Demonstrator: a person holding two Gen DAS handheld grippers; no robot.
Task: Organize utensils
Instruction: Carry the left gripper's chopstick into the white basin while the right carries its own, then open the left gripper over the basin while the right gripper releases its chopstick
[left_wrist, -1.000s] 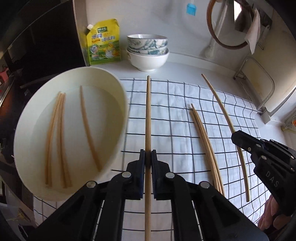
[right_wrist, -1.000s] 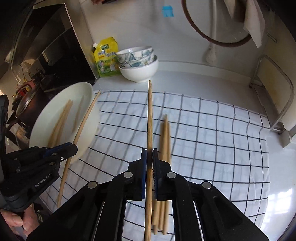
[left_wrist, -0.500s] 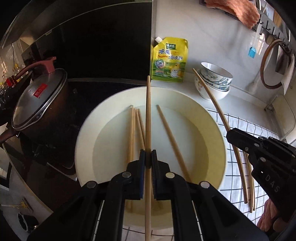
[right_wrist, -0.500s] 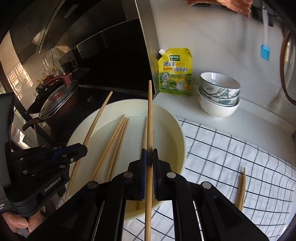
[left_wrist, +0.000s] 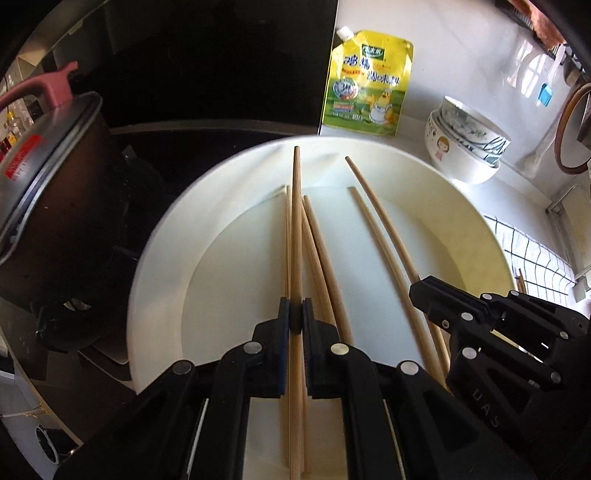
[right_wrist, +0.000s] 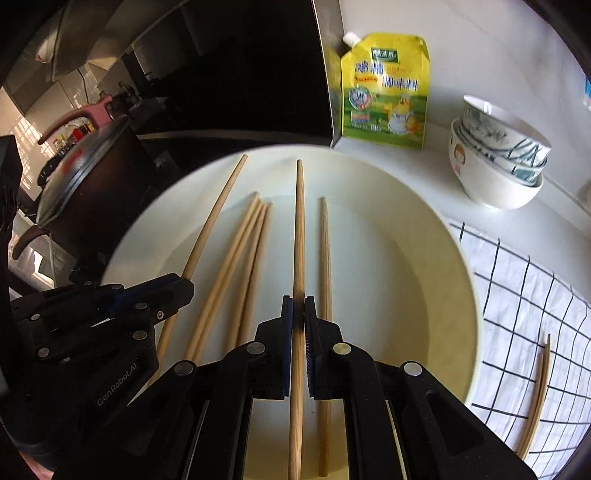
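**Two chopsticks over the plate**

At the far left a dark pot (left_wrist: 48, 192) is standing. In the centre the left gripper (left_wrist: 295, 319) is pinching one chopstick (left_wrist: 295, 240) tightly above the cream plate (left_wrist: 166, 258), where three loose chopsticks (left_wrist: 321, 258) are lying. Toward the right, the right gripper (right_wrist: 298, 314) is clamping another chopstick (right_wrist: 300, 236) over the same plate. At the lower right, more chopsticks (right_wrist: 537, 387) are resting on the checked cloth (right_wrist: 517, 295).

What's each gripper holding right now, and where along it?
Left gripper: one chopstick. Right gripper: another chopstick. Each is pinched partway along its shaft, tip over the white basin.
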